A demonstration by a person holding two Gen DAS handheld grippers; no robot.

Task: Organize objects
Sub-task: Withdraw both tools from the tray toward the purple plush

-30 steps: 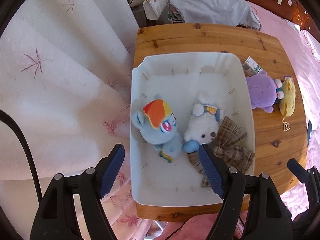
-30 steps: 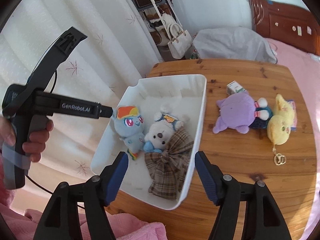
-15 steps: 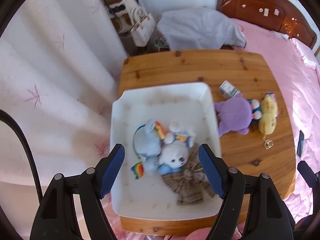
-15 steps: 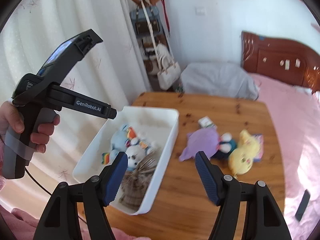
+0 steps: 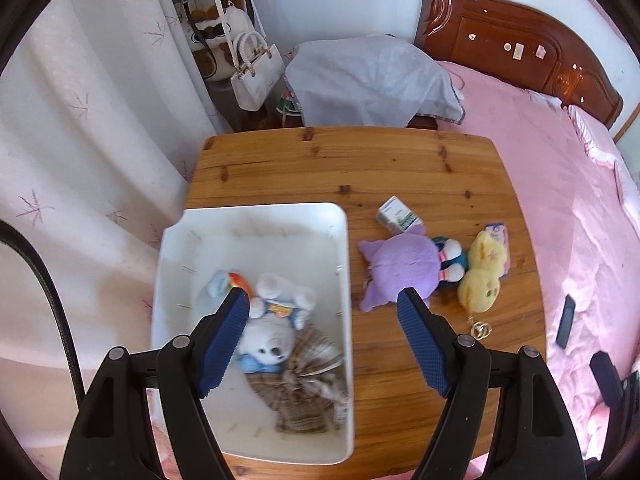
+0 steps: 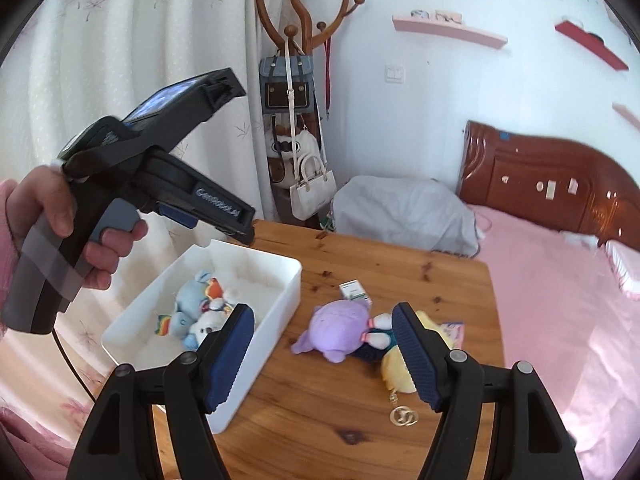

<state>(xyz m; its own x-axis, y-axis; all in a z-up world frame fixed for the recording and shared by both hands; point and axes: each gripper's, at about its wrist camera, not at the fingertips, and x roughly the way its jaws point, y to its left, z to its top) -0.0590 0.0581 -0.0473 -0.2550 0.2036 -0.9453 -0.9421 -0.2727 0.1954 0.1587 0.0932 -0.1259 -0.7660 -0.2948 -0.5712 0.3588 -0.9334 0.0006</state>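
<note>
Left claw [image 5: 322, 338] gapes wide and empty above the table [image 5: 360, 168]; right claw [image 6: 324, 354], also empty, is opening.

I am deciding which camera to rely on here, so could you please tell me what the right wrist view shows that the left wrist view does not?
Only the right wrist view shows the person's hand holding the left hand-held gripper's body, the coat rack and the wall shelves.

Only the left wrist view shows the plaid cloth in the bin and the dark phone-like object on the bed.

Both show the white bin, the blue pony, the white bear, the purple plush, the yellow plush, the small carton and the table.
</note>
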